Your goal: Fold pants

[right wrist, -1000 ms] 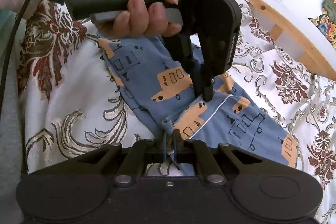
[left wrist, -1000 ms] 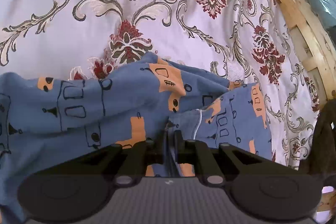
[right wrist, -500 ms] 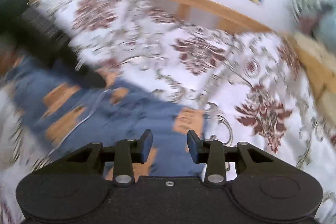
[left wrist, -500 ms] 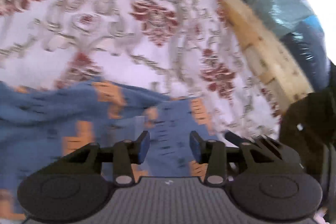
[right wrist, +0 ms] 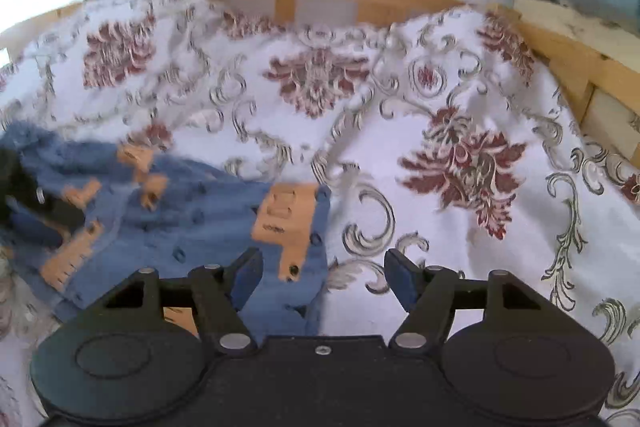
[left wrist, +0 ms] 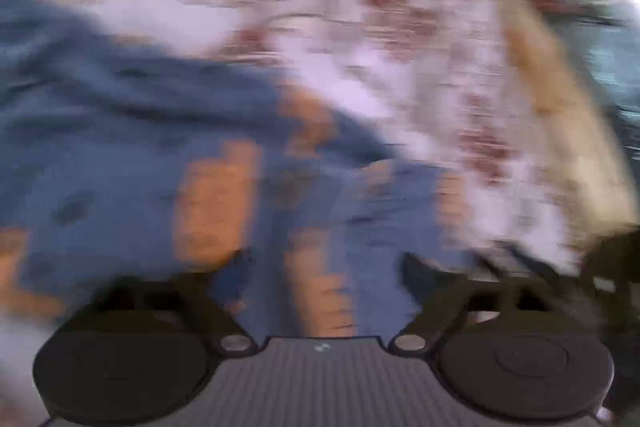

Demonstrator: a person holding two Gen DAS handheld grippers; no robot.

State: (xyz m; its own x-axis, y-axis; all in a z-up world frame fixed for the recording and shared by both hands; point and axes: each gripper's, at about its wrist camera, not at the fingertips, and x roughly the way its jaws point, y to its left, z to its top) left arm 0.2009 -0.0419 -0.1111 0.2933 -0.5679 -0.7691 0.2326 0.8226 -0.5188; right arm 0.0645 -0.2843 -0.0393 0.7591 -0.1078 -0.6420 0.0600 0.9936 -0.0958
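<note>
Blue cotton pants with orange print (right wrist: 192, 227) lie bunched on floral bedsheet (right wrist: 460, 99), folding unfinished. Left gripper (left wrist: 324, 267), right gripper (right wrist: 322, 275): jaws wide, empty, over pants.

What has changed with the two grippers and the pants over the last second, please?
Both grippers let go: the left gripper and the right gripper, each shut on the blue pants a second ago, now stand open and drawn back. The pants still lie on the floral bedspread.
</note>
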